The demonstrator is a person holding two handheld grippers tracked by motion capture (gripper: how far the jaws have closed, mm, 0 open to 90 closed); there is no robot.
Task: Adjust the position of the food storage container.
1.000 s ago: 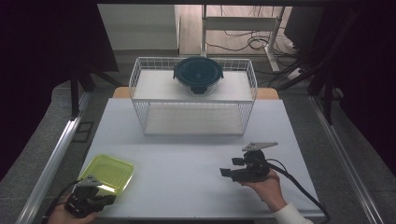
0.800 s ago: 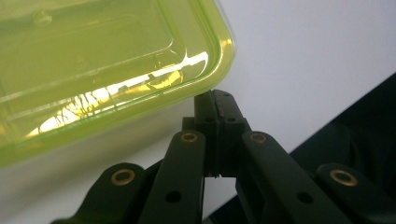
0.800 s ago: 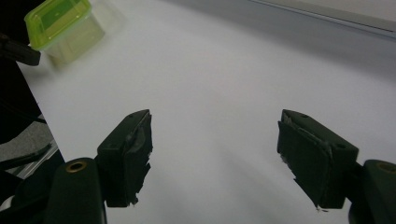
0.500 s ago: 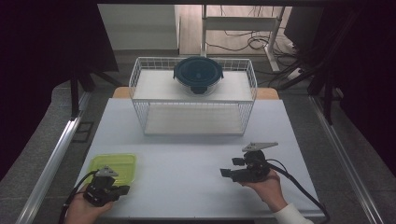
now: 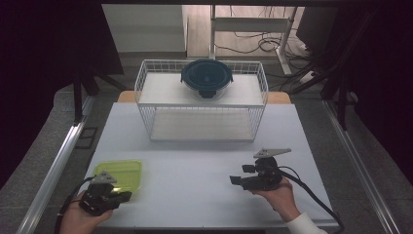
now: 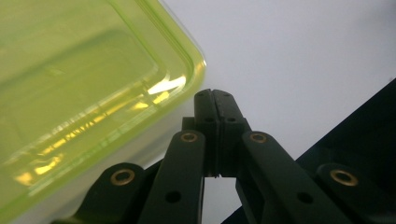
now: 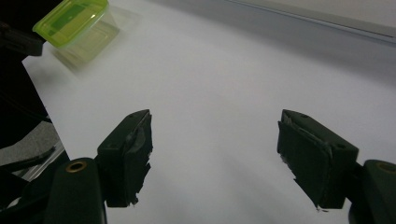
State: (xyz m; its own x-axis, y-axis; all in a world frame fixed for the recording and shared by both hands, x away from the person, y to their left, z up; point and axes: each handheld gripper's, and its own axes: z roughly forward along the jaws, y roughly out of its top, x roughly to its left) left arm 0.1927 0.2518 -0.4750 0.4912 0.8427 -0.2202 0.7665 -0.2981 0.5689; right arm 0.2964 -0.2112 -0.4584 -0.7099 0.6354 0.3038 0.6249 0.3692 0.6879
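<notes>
On the white surface, at your hands:
Left tongs: clenched empty, beside the lime-green translucent plastic container.
Right tongs: spread wide, empty.

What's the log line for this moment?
left gripper: jaws shut, empty, beside green container | right gripper: jaws open, empty | round lidded bowl: on wire rack

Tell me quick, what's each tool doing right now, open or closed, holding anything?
Left tool: closed, empty, beside the yellow-green container.
Right tool: open, empty, above the white table.
</notes>
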